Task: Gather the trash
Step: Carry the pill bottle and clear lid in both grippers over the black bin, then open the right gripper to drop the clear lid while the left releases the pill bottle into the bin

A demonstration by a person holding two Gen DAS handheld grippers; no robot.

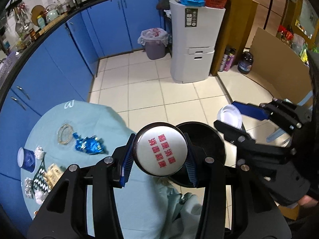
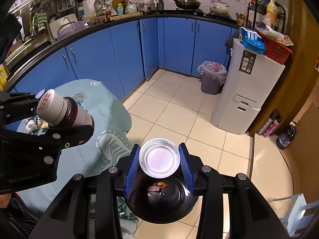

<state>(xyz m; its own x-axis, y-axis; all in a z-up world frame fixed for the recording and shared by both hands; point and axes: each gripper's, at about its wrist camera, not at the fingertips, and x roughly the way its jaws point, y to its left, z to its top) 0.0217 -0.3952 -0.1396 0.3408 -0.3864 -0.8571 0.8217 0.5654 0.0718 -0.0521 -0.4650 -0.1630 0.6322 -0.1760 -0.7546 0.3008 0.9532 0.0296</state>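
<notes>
- Left tool (image 1: 160, 155) is clamped on a brown bottle (image 1: 161, 151) with a white cap, its long axis along the fingers, cap toward the camera.
- Right tool (image 2: 159, 160) grips a clear plastic cup (image 2: 159, 160); the black bin (image 2: 163, 199) lies directly below it, so this hand looks nearer the drop.
- Left view places the bin (image 1: 201, 151) just behind and right of the bottle.
- Only that view shows wrappers (image 1: 88, 145) left on the bench (image 1: 95, 117).
</notes>
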